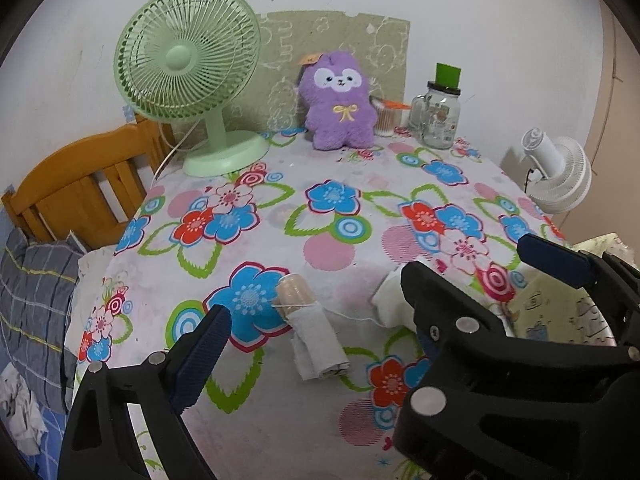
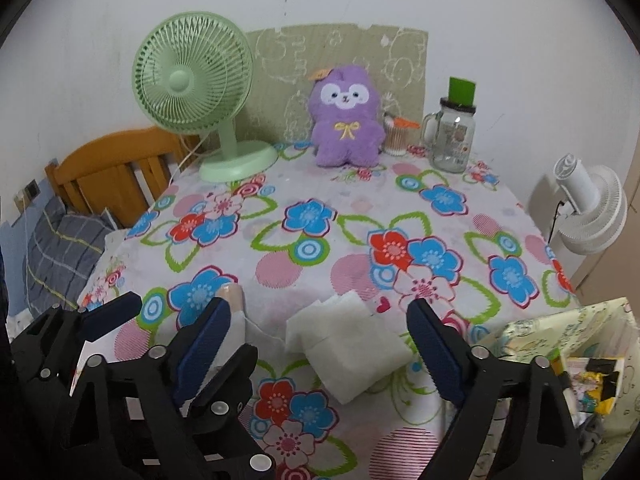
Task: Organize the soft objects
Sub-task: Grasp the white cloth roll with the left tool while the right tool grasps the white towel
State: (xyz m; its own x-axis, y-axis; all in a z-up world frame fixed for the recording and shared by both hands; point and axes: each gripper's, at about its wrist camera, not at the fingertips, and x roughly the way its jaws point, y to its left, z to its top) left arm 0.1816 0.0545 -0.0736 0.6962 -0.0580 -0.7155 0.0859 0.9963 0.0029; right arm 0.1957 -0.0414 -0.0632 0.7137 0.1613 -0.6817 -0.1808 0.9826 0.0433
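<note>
A rolled grey-white cloth [image 1: 318, 346] lies near the front of the flowered tablecloth [image 1: 328, 216], with a beige spool of thread [image 1: 294, 286] at its far end. It sits between the fingers of my left gripper [image 1: 320, 332], which is open and clear of it. A folded white cloth [image 2: 346, 346] lies between the fingers of my right gripper [image 2: 316, 308], also open with its pads off the cloth. The two grippers stand side by side and cross: the right gripper [image 1: 466, 256] hides the left one's right finger. A purple plush toy [image 2: 346, 120] sits upright at the back.
A green desk fan [image 2: 192, 88] stands back left; a glass jar [image 2: 452, 136] and a cup of cotton swabs [image 2: 396, 138] stand back right. A pale patterned storage box [image 2: 580, 332] sits past the table's right edge, beside a white fan [image 2: 588, 208]. A wooden headboard [image 1: 80, 184] is left.
</note>
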